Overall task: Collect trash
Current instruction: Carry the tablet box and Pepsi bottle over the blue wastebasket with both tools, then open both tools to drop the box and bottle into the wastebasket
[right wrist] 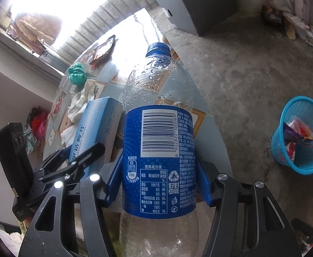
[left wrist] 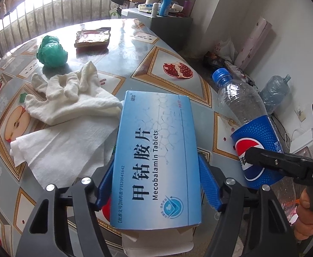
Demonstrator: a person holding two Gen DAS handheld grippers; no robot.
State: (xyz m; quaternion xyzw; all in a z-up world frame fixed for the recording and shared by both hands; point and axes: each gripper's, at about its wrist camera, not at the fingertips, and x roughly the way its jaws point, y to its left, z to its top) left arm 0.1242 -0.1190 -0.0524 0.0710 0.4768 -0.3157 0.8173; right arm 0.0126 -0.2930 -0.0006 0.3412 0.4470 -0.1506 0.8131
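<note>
My left tool [left wrist: 156, 184] is clamped on the blue pill box [left wrist: 156, 160], held above the counter [left wrist: 177, 49] near its edge. My right tool [right wrist: 158, 184] grips the empty bottle [right wrist: 158, 141] by its blue label, cap pointing away, just beside the box. On the counter behind I see crumpled tissue [left wrist: 70, 115], a green bag [left wrist: 51, 51] and a wrapper [left wrist: 92, 38]. A blue basket [right wrist: 300, 137] with scraps stands on the floor to my right.

We see our left gripper [left wrist: 155, 180] clamping a blue-and-white cardboard tablet box [left wrist: 156, 160] above the fruit-patterned table [left wrist: 173, 49], beside a clear plastic cola bottle [left wrist: 246, 124], crumpled white tissues [left wrist: 70, 115] and a green bag [left wrist: 51, 51].
</note>
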